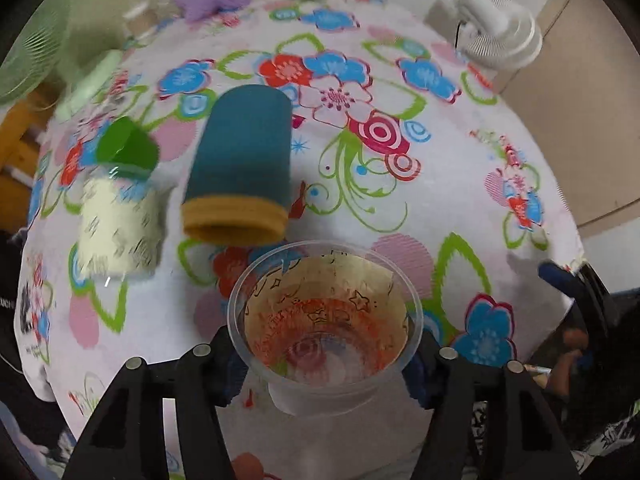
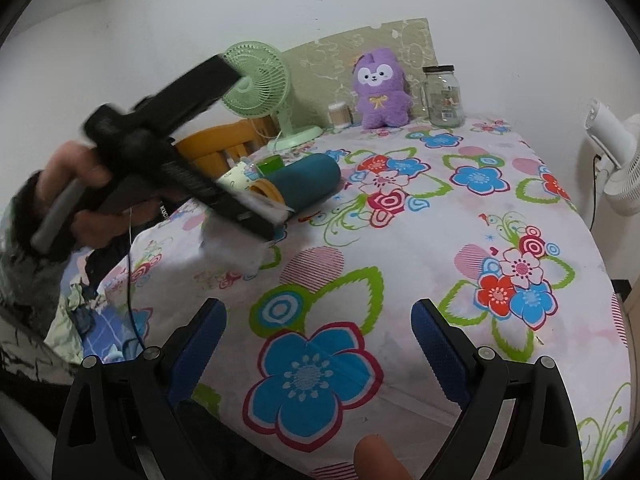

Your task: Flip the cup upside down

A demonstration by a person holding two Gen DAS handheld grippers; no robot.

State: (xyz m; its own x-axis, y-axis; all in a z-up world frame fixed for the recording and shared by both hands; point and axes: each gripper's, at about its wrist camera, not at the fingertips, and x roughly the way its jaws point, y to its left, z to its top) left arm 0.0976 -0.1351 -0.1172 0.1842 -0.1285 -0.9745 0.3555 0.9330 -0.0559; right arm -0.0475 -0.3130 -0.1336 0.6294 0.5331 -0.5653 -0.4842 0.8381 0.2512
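My left gripper (image 1: 326, 356) is shut on a clear plastic cup (image 1: 325, 320) and holds it above the flowered table, the mouth facing the camera. In the right wrist view the left gripper (image 2: 256, 216) is held by a hand at the left, with the blurred cup (image 2: 236, 248) in its jaws. My right gripper (image 2: 318, 328) is open and empty over the near part of the table.
A teal cup with a yellow rim (image 1: 244, 160) lies on its side beside a pale paper cup (image 1: 120, 232) and a small green cup (image 1: 128, 150). At the back stand a green fan (image 2: 256, 80), a purple plush (image 2: 380, 88) and a glass jar (image 2: 442, 96). A white fan (image 2: 616, 160) stands at the right.
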